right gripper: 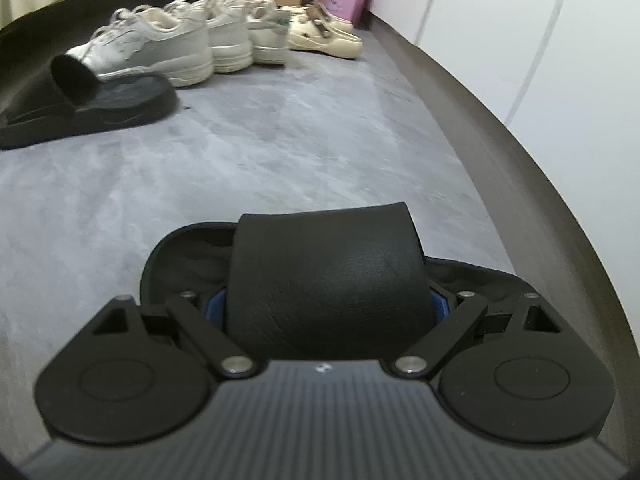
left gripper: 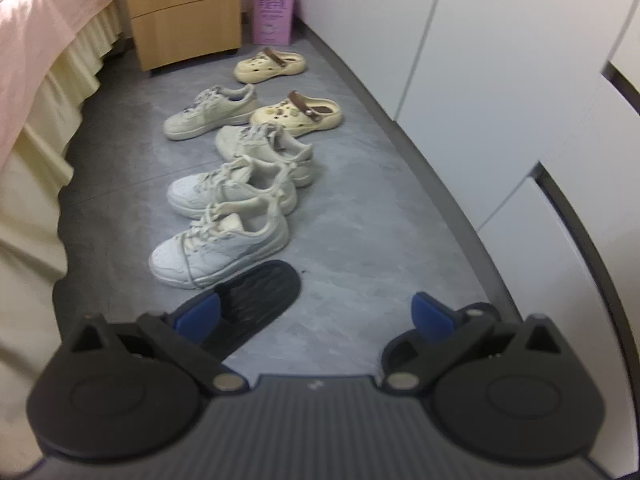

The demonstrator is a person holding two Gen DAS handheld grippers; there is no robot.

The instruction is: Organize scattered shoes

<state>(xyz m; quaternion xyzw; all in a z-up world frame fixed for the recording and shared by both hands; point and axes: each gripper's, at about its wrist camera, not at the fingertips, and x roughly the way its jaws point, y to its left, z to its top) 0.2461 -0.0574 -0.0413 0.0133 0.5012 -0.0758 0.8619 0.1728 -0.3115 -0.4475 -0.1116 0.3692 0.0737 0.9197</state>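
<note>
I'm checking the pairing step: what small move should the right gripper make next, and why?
Probably carry the black slide, whose strap sits between the right gripper fingers, left to lie beside its mate, which rests by the nearest white sneaker at the row's end. The left gripper hangs open.

slide strap (right gripper: 328,280): matt grained leather-look | floor (right gripper: 280,140): mottled grey, matt | nightstand (left gripper: 184,12): wood | tool pads (left gripper: 430,316): blue plastic

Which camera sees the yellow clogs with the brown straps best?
The left wrist view. It looks down on the floor, so both yellow clogs show whole and apart, one nearer the pink bag. In the right wrist view the clogs are far off, low and partly hidden behind the white sneakers.
</note>
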